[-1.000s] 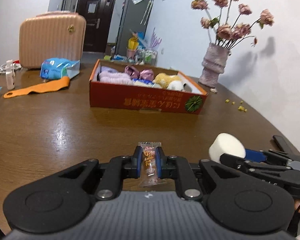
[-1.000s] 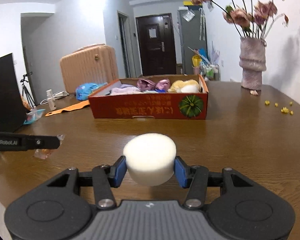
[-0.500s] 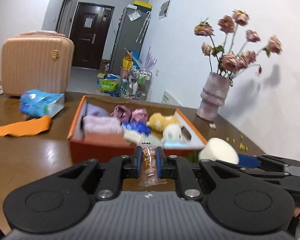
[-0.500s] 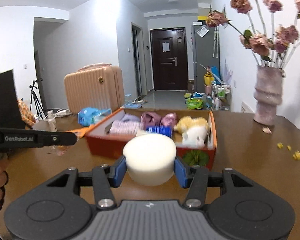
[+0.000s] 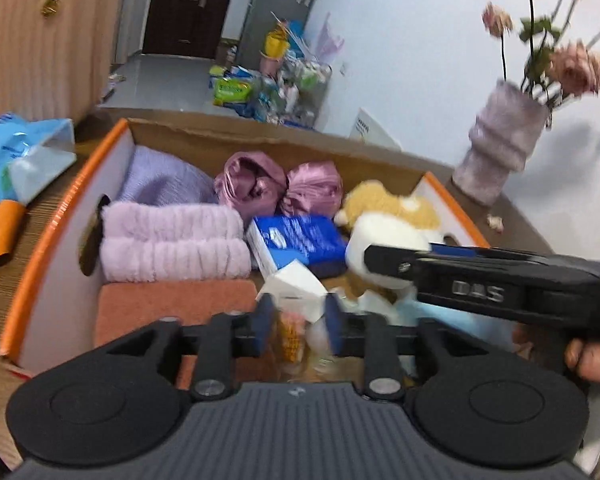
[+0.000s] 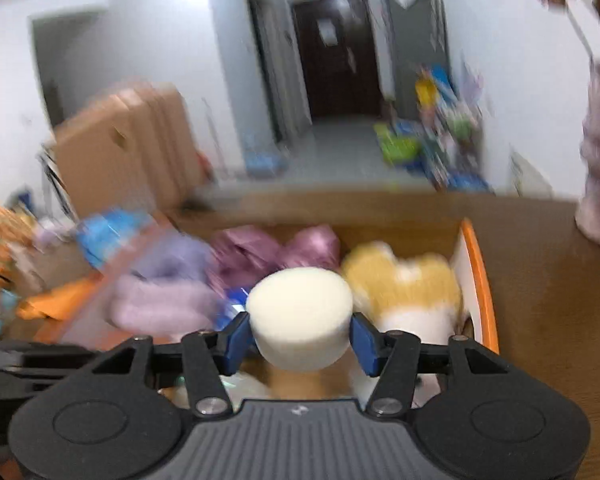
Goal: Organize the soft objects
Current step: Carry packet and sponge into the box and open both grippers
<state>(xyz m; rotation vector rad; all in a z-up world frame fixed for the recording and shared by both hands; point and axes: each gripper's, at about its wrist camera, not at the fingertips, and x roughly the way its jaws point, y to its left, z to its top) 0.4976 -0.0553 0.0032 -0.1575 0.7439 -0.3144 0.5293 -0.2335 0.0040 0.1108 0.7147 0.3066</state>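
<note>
Left gripper (image 5: 298, 328): jaws are seen parting, blue pads standing clear of a small orange-printed snack packet (image 5: 291, 336), which hangs loose in the gap, nearer the left pad. Packet's long axis is set upright, along the fingers; its print is too blurred to read.

Right gripper (image 6: 300, 338): jaws are opening, yet both pads are pressed against the sides of a white foam cylinder (image 6: 300, 312), so it is held. Flat end faces up, the axis upright.

Beyond both grippers an orange-rimmed cardboard box (image 5: 56, 216) is seen. Inside, folded lilac towels (image 5: 172, 246) lie ahead-left of the left gripper, a blue packet (image 5: 300, 238) straight ahead, a yellow plush toy (image 6: 404, 280) ahead-right of the cylinder.
</note>
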